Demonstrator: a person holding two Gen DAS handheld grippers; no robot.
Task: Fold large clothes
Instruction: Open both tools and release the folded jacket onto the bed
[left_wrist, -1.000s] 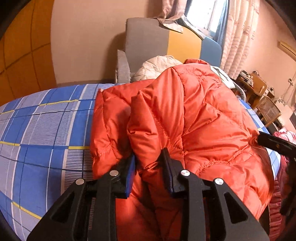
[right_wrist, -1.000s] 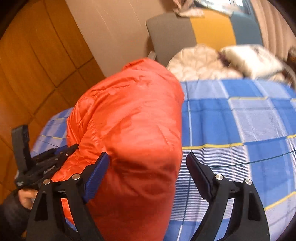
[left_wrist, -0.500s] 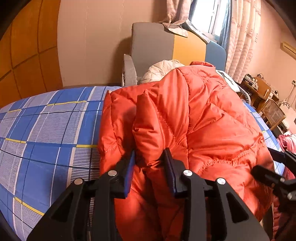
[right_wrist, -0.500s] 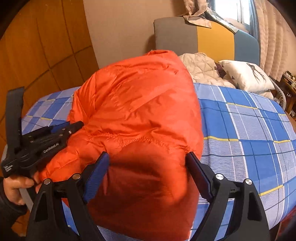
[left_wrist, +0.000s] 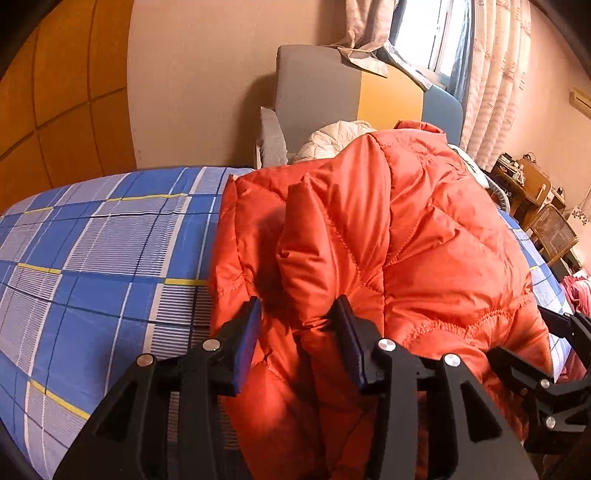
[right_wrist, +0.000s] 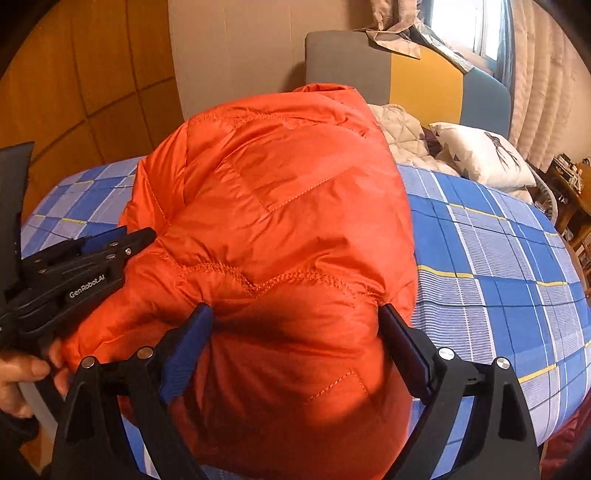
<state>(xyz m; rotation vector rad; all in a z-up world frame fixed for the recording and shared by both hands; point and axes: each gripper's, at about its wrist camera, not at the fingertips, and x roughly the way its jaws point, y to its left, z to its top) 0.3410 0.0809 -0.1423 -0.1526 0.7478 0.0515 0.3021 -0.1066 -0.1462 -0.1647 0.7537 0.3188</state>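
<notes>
Now the left claw is pinching a fold of the orange down jacket, which is lying bunched on the blue plaid bed, while the right claw is gaping wide around its near end.

A home bedroom is showing: checked bed, pillow (printed), padded headboard, curtains hanging.

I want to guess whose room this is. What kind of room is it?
Most likely a bedroom: a bed with a blue plaid sheet, a white printed pillow at its head, and a curtained window. A puffy orange quilted jacket lies on the bed.
</notes>
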